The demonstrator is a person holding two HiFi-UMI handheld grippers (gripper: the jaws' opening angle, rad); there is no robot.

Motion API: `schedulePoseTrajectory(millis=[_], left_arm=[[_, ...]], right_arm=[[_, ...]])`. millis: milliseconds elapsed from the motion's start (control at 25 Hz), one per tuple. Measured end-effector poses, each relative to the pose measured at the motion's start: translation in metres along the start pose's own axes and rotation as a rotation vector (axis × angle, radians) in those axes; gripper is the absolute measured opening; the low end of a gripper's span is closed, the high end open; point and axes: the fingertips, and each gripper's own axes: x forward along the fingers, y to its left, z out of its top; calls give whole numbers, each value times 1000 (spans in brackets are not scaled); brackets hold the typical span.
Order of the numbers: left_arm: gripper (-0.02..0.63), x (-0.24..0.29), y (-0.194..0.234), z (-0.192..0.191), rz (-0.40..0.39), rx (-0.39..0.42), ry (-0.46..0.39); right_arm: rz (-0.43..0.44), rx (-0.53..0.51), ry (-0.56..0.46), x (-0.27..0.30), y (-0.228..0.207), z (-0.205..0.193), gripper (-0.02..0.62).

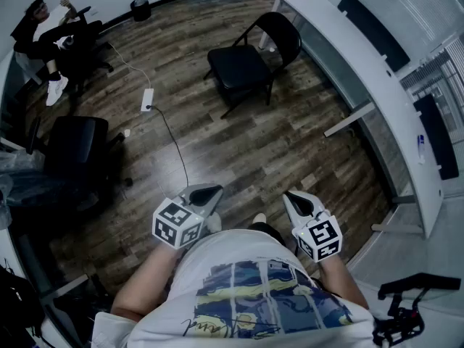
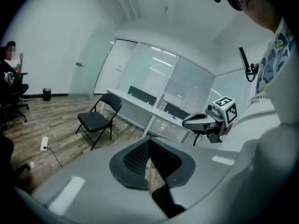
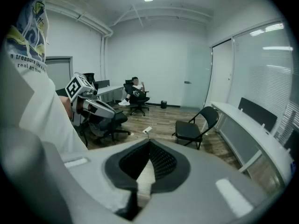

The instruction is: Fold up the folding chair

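A black folding chair stands unfolded on the wood floor beside the long white desk, far ahead of me. It also shows in the left gripper view as the chair at left, and in the right gripper view as the chair at right. My left gripper and right gripper are both held close to my body, well short of the chair. Both are shut with nothing between their jaws. The left gripper and the right gripper each show closed pads.
A white power strip with its cable lies on the floor left of the chair. A black office chair stands at left. A seated person is at the far left corner near a bin.
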Motion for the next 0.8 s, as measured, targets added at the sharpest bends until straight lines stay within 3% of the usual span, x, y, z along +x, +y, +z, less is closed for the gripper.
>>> schedulePoseTrajectory(millis=[800], left_arm=[[3, -10, 9, 5, 19, -2, -15]], right_arm=[[11, 19, -23, 16, -1, 12, 3]])
